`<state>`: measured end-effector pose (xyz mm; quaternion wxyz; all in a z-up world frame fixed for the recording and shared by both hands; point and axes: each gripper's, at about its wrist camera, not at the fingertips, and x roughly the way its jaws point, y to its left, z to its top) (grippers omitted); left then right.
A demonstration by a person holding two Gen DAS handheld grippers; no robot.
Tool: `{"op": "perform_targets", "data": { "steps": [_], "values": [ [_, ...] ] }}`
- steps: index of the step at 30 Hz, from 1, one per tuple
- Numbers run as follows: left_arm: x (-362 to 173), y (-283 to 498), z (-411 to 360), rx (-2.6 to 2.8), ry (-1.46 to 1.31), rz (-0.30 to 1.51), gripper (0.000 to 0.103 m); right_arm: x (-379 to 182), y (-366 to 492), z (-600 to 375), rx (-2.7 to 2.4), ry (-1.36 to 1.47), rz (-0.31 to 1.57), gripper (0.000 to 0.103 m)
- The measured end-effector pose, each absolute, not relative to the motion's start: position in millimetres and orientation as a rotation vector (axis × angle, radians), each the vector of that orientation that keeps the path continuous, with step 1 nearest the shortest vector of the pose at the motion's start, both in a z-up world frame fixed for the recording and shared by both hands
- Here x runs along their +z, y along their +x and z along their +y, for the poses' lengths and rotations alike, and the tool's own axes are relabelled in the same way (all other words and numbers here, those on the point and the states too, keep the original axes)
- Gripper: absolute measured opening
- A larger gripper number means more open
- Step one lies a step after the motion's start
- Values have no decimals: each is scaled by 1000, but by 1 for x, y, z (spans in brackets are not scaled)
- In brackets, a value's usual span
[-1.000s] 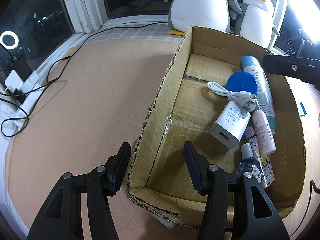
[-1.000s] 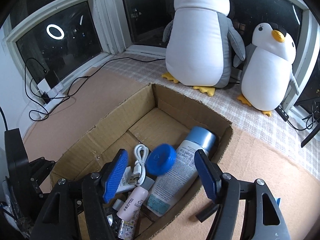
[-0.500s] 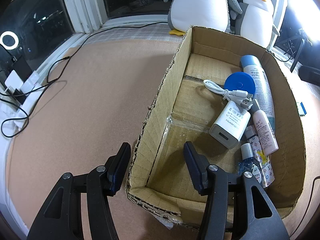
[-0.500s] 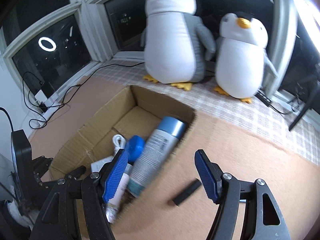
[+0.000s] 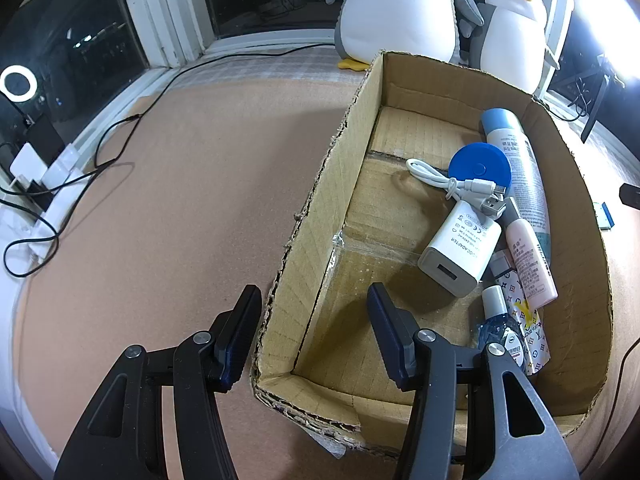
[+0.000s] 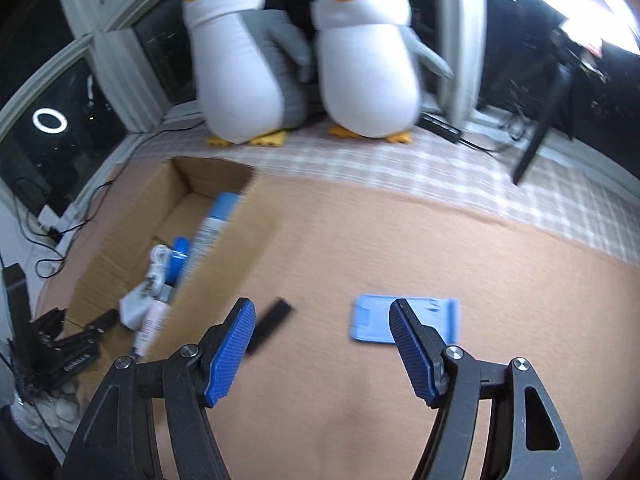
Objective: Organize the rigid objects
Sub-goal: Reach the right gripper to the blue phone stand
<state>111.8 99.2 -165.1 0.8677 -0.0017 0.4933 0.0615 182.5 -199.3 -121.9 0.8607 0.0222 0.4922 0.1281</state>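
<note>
Blue-padded right gripper (image 6: 320, 340), jaws apart and empty, hangs over the tan worktop (image 6: 400, 248) near two loose items.
Nearest lie a black stick (image 6: 272, 324) and a pale blue flat holder (image 6: 404, 320); farther left, the cardboard box (image 5: 320, 208), its near wall straddled by the left gripper (image 5: 312, 320), jaws parted, unclamped. Risk: a hasty descent could knock the slim stick aside.

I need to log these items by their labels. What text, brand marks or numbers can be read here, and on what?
"AC/DC ADAPTER": on the white charger.
Monogram pattern, no readable word: on the sachet.
Spray can, pink tube and small blue bottle: print too small to read.
Right wrist view: too blurred to read anything.
</note>
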Motion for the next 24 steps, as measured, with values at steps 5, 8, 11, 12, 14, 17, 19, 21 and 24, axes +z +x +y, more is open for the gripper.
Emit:
{"op": "perform_targets", "data": {
  "steps": [5, 8, 11, 12, 14, 17, 19, 21, 24],
  "values": [
    [-165, 112, 99, 131, 6, 1034, 54, -134, 197, -237, 261, 113, 1080, 66],
    [-165, 112, 98, 131, 12, 1035, 54, -142, 209, -250, 268, 159, 1101, 66],
    [-165, 112, 98, 131, 14, 1035, 54, -147, 221, -252, 275, 159, 1109, 66],
    [-165, 112, 98, 131, 13, 1036, 54, -149, 225, -251, 279, 155, 1110, 66],
    [-165, 112, 98, 131, 14, 1035, 54, -154, 234, -250, 293, 157, 1127, 66],
    [-165, 112, 98, 131, 14, 1035, 54, -161, 245, -246, 313, 164, 1148, 66],
    [-165, 112, 98, 131, 14, 1036, 54, -166, 251, -243, 330, 178, 1174, 66],
    [-165, 112, 98, 131, 14, 1035, 54, -171, 253, -242, 334, 191, 1194, 66],
    [-165, 112, 98, 131, 14, 1035, 54, -174, 253, -243, 335, 214, 1203, 66]
  ]
}}
